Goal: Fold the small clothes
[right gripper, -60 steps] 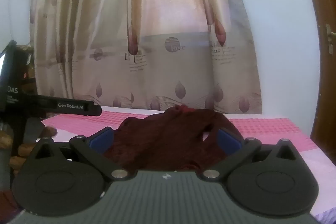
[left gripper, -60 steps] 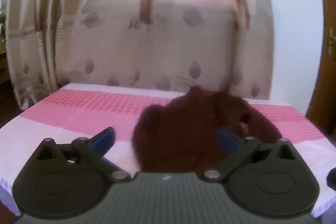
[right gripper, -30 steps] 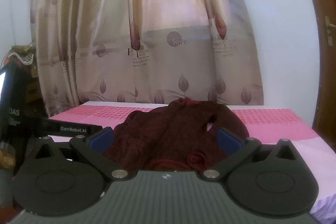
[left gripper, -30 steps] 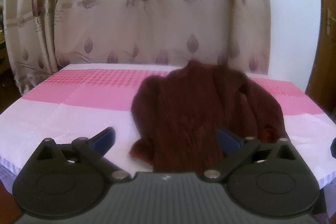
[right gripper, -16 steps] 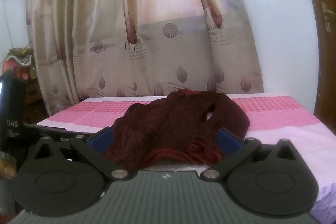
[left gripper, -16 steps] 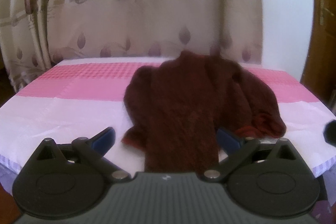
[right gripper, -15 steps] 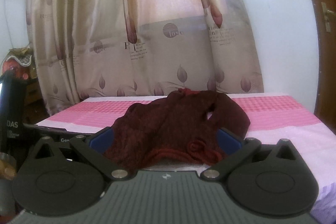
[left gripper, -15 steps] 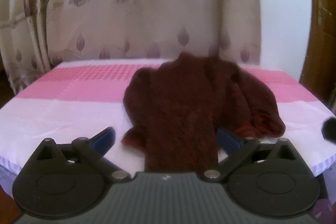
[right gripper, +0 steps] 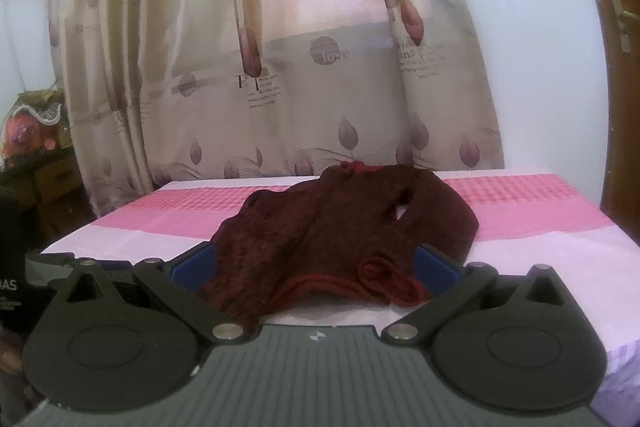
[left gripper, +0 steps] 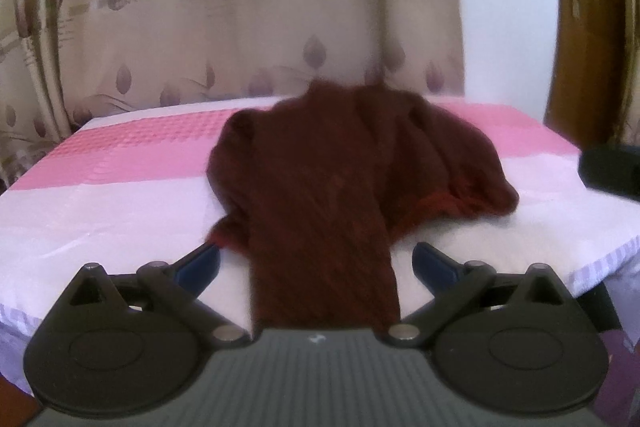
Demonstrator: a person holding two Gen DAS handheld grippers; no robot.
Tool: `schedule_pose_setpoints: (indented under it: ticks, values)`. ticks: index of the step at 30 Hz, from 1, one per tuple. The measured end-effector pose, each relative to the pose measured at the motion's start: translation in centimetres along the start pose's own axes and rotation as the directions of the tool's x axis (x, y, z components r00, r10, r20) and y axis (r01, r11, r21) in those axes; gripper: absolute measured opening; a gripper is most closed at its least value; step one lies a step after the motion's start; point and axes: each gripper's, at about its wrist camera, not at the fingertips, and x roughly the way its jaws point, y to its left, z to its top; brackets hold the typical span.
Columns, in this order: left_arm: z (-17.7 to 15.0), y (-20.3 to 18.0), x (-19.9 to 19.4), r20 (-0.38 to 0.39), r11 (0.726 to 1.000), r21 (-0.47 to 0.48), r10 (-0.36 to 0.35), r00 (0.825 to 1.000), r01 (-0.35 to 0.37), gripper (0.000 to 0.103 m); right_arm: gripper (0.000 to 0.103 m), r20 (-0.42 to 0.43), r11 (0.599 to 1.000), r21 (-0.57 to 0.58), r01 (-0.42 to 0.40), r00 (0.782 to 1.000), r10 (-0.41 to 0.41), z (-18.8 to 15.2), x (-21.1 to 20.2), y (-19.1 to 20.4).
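A small dark maroon knitted sweater (left gripper: pixel 320 179) lies crumpled on a table covered with a pink and white cloth (left gripper: pixel 120 187). One part of it stretches toward the near edge, between the fingers of my left gripper (left gripper: pixel 316 259), which is open and holds nothing. In the right wrist view the same sweater (right gripper: pixel 332 227) shows a red-trimmed cuff curled at its front. My right gripper (right gripper: pixel 314 263) is open just before that near hem, empty. The sweater's far side is hidden by its own folds.
A beige curtain (right gripper: pixel 260 67) with leaf prints hangs right behind the table. A brown wooden door (right gripper: pixel 616 47) stands at the right. The other tool's black body (left gripper: pixel 608 171) shows at the right edge of the left wrist view. Cluttered furniture (right gripper: pixel 36 147) stands at the left.
The left gripper has risen and tilted down, so more of the table top and the sweater's near part show between its fingers. The right gripper has crept slightly closer. Both stayed open.
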Motion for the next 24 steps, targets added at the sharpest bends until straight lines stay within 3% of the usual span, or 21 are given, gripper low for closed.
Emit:
schedule_pose_setpoints:
  ticks: [12,23,24]
  values:
    - [-1.4,-2.7,0.7,-0.047,0.993,0.114,-0.022,0.999,0.027,0.103,0.103,-0.009,1.000,0.022,0.005,1.000,-0.005,0.1,0.1,0.0]
    - [-3.0,-4.2,1.3,0.003,0.971,0.239,-0.014,1.000,0.012,0.102,0.103,-0.013,0.998,0.054,0.015,1.000,-0.014,-0.1,0.0,-0.7]
    - [-3.2,-4.3,1.4,0.007,0.969,0.248,-0.010,1.000,0.008,0.097,0.103,-0.014,0.998,0.058,0.015,1.000,-0.014,-0.2,0.0,-0.8]
